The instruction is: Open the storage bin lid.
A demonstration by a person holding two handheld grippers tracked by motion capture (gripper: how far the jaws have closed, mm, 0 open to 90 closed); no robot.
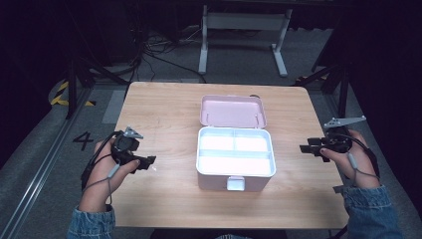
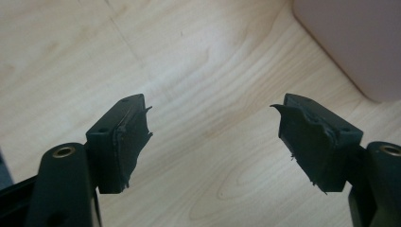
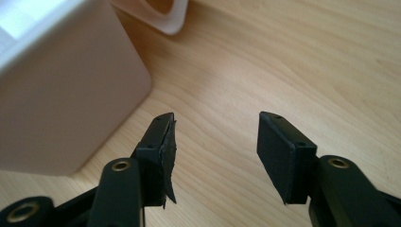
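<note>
With the pink box (image 1: 235, 172) lying lid-back mid-table and both my grippers — left (image 1: 147, 161), right (image 1: 304, 148) — wide and empty either side, I'd approach level, slowly, to avoid shoving it.

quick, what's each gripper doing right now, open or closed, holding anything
Left hand-held gripper: open, holding nothing, over the light wooden table.
Right hand-held gripper: open, holding nothing, beside the open pink plastic box.

Dim room — grey floor
A white table frame (image 1: 244, 37) stands beyond the wooden table (image 1: 164, 107); cables (image 1: 159, 50) trail nearby.
</note>
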